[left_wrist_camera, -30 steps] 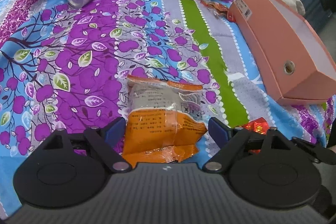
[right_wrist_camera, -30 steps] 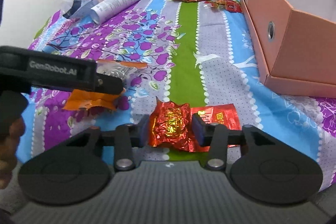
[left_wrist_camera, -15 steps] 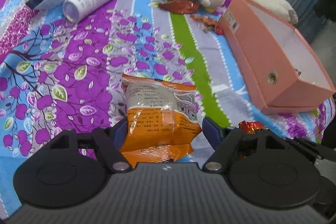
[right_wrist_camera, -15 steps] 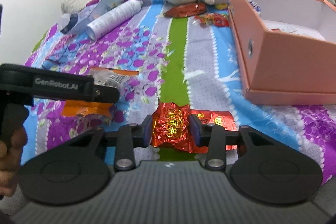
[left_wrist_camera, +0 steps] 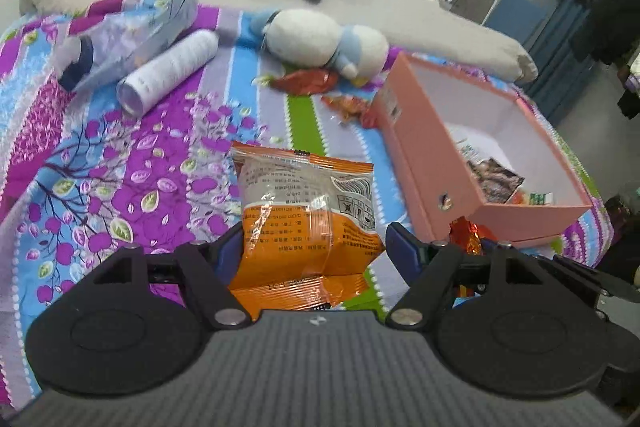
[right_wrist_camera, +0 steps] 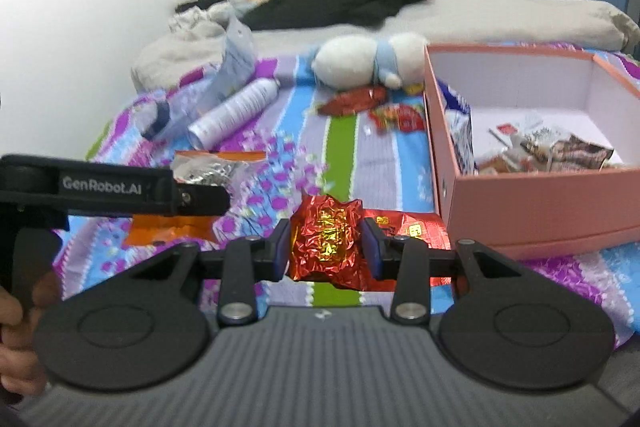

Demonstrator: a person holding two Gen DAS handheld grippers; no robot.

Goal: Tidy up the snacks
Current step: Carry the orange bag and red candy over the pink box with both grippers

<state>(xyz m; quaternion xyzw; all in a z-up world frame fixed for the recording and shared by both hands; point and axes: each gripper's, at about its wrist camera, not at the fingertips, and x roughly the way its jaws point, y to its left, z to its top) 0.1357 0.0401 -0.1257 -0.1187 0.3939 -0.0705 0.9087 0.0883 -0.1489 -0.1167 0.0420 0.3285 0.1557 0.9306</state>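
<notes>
— Left side first?

— My left tongs (left_wrist_camera: 312, 251) are clenched on the orange snack bag (left_wrist_camera: 308, 219), pads at both its edges, and it hangs clear above the patterned bedspread (left_wrist_camera: 120, 187). Far left on the bed: a white spray can (left_wrist_camera: 168, 75) lying on its side beside a clear plastic pouch (left_wrist_camera: 120, 43).

— Middle?

— A plush toy (left_wrist_camera: 320, 43) lies past the green stripe, a dark red wrapper (left_wrist_camera: 304, 81) just in front of it. My right tongs (right_wrist_camera: 326, 251) are gripping a crumpled red foil packet (right_wrist_camera: 326, 243), also lifted off the bed. A flat red packet (right_wrist_camera: 416, 227) lies on the bedspread just behind it.

— Right?

— The pink box (right_wrist_camera: 520, 203), open-topped, rests on the bed near the right tongs, with several snack packets (right_wrist_camera: 560, 151) already inside it.
</notes>
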